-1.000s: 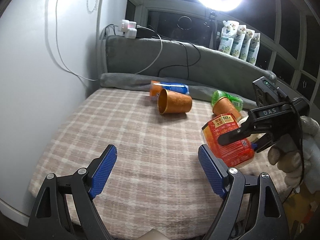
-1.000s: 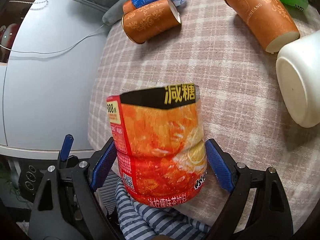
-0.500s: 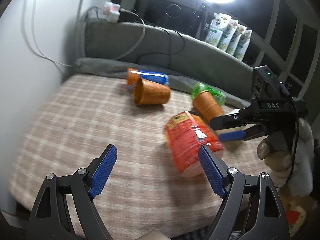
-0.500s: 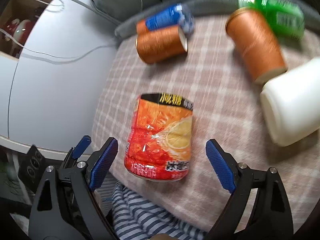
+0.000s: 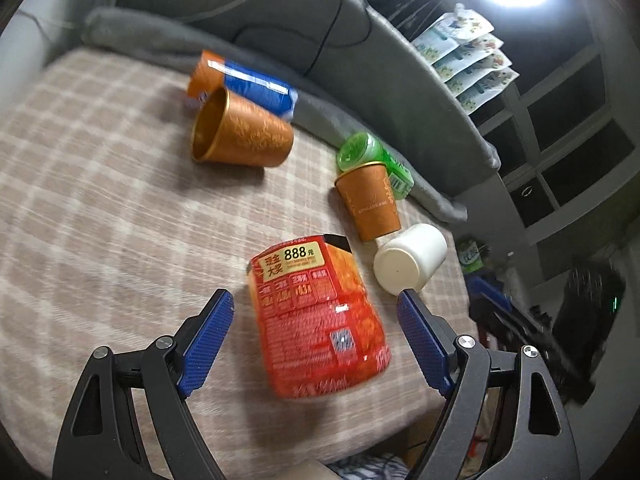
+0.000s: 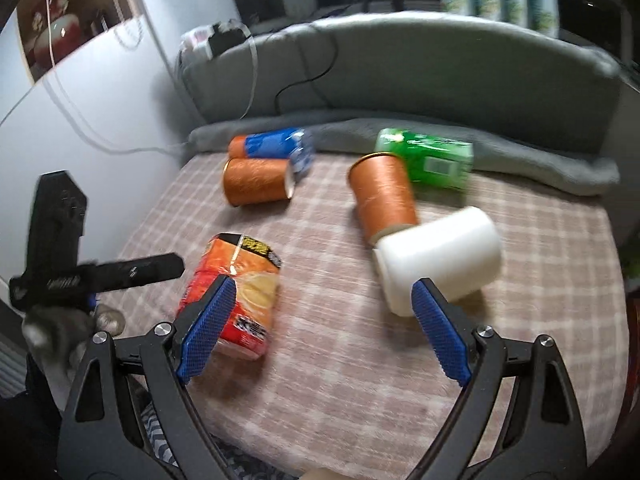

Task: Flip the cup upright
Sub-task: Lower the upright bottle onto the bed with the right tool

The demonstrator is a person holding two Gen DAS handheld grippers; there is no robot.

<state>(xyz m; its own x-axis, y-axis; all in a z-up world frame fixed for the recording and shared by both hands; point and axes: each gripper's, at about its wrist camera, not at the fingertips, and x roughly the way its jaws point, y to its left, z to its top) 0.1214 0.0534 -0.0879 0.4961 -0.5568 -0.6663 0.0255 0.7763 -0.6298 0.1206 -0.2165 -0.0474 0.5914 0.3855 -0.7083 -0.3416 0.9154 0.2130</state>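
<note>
A red-orange printed cup [image 5: 318, 318] stands on the checked tablecloth [image 5: 100, 208] with its wider end down, near the front edge. It also shows in the right wrist view [image 6: 234, 294]. My left gripper [image 5: 316, 338] is open, its blue pads on either side of the cup and apart from it. It shows as a black tool at the left of the right wrist view [image 6: 96, 276]. My right gripper [image 6: 320, 330] is open and empty, drawn back from the cup.
Two orange paper cups [image 5: 242, 134] [image 5: 370, 202] lie on their sides. A white cup [image 5: 410, 258] lies beside the red cup. A blue packet [image 5: 248, 82] and a green container [image 5: 370, 160] lie by the grey cushion edge [image 5: 400, 92].
My right gripper let go of the red cup, set it on the cloth and pulled back. My left gripper moved in until its open pads flank the cup.
</note>
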